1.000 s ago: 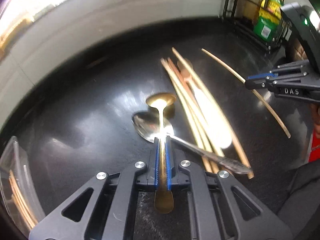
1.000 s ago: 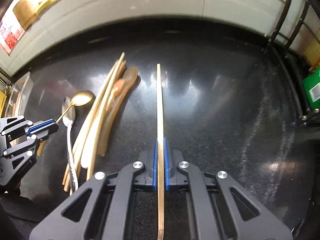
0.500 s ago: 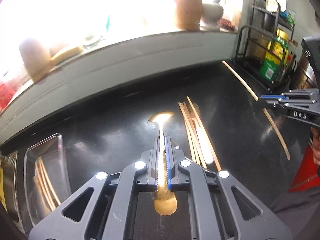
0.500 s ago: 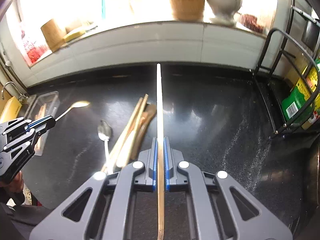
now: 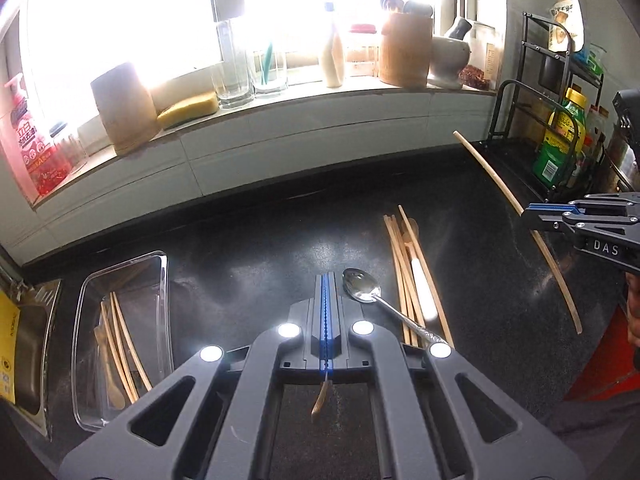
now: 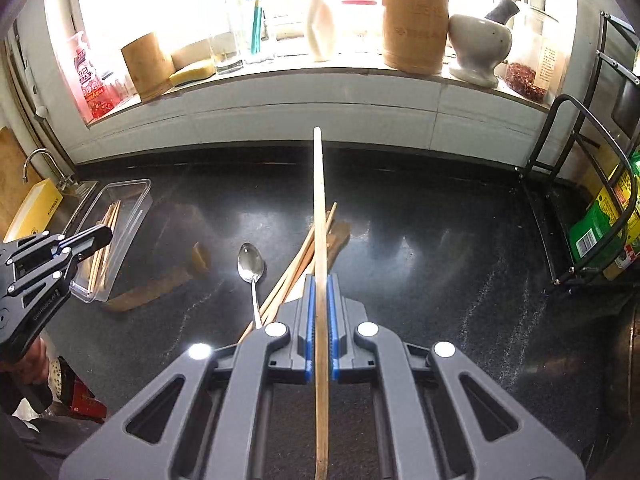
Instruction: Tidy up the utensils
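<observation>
**Carrying two things to the box**

The left tongs (image 5: 325, 316) are shut tight on a gold spoon (image 5: 319, 400); only its handle end shows. The right tongs (image 6: 320, 320) are shut on a long stick (image 6: 319, 216). Both are held up above the table (image 6: 440, 240). More sticks (image 5: 412, 280) and a silver spoon (image 5: 362, 286) lie there. Next, I think, each goes over to the clear box (image 5: 160, 280) and gets dropped in.

Silver spoon (image 5: 362, 289) beside wooden chopsticks (image 5: 404, 264)
</observation>
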The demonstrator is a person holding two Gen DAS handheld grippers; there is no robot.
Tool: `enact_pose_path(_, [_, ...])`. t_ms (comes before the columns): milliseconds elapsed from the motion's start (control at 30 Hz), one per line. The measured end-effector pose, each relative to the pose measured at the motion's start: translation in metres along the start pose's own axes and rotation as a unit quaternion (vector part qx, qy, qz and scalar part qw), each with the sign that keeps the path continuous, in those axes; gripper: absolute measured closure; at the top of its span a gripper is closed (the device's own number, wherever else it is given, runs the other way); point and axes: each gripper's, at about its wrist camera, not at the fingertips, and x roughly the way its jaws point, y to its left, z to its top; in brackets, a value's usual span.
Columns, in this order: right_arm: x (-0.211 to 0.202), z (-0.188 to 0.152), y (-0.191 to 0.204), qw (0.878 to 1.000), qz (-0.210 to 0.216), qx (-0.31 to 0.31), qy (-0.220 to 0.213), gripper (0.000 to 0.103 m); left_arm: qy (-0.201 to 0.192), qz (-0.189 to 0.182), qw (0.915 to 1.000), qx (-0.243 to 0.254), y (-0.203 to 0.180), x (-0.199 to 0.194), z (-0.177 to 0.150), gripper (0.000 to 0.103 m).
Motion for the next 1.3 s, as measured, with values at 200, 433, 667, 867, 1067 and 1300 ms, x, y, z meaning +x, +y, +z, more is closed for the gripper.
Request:
enact_pose_path(200, [-0.001, -0.007, 0.001, 1.000, -0.005, 0.000, 0.005, 0.096, 0.015, 0.004, 0.9999, 0.001, 0.003, 0.023, -0.026, 0.103])
enact_pose_path(433, [0.015, -0.025, -0.016, 0.999, -0.017, 0.011, 0.031, 0.096, 0.059, 0.031, 0.9975, 0.021, 0.012, 0.063, -0.068, 0.069])
enact_pose_path(667, [0.038, -0.026, -0.034, 0.998, -0.017, 0.022, 0.048, 0.096, 0.079, 0.078, 0.9913, -0.070, 0.018, 0.089, -0.071, 0.012])
enact_pose_path(867, [0.057, -0.022, -0.052, 0.998, -0.008, 0.012, 0.066, 0.096, 0.112, 0.080, 0.9873, -0.079, -0.004, 0.134, -0.083, 0.049])
enact_pose_path(1067, [0.072, -0.011, -0.074, 0.997, 0.008, 0.016, 0.072, 0.096, 0.104, 0.100, 0.9845, -0.101, -0.019, 0.137, -0.083, 0.099])
enact_pose_path(1300, [0.089, 0.003, -0.082, 0.997, 0.028, 0.008, 0.073, 0.096, 0.112, 0.106, 0.9760, -0.154, -0.002, 0.132, -0.075, 0.100])
